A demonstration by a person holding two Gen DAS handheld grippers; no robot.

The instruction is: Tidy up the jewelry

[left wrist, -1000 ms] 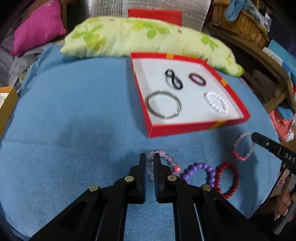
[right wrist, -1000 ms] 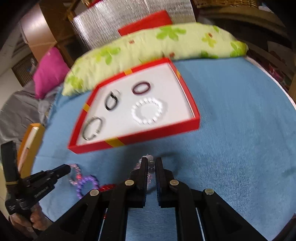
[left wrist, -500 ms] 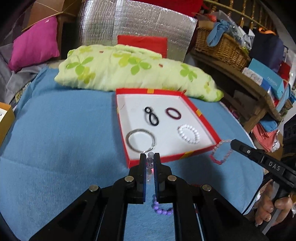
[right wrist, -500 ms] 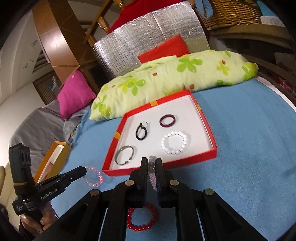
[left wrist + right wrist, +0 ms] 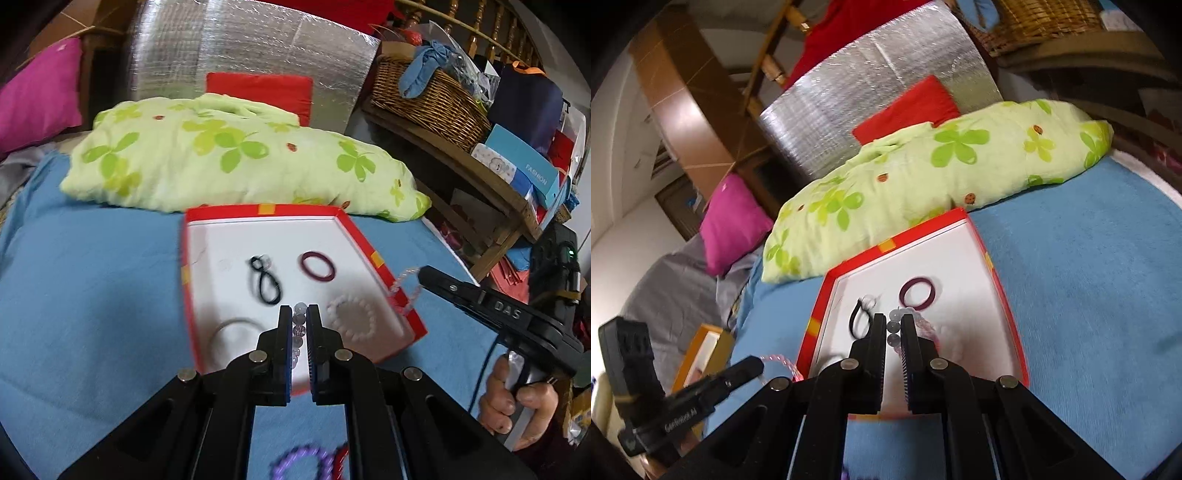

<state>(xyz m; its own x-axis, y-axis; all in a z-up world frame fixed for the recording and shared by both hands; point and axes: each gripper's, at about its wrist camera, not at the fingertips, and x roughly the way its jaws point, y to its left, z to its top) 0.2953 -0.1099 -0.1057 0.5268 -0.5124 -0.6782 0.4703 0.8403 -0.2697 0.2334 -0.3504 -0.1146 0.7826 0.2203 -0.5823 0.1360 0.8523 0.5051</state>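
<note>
A red box with a white floor lies on the blue cloth. In it are a black loop, a dark red ring, a silver bangle and a white bead bracelet. My left gripper is shut on a pale pink bead bracelet, held over the box's near part. My right gripper is shut on a clear pink bead bracelet over the box; in the left wrist view it holds that bracelet at the box's right wall.
A green flowered pillow lies behind the box. A purple bead bracelet and a red one lie on the cloth below my left gripper. A wicker basket and boxes stand on a shelf at right. An orange box lies at left.
Both grippers have lifted their bracelets off the cloth and moved forward, from in front of the box to over it. The purple and red bracelets stayed on the cloth.
</note>
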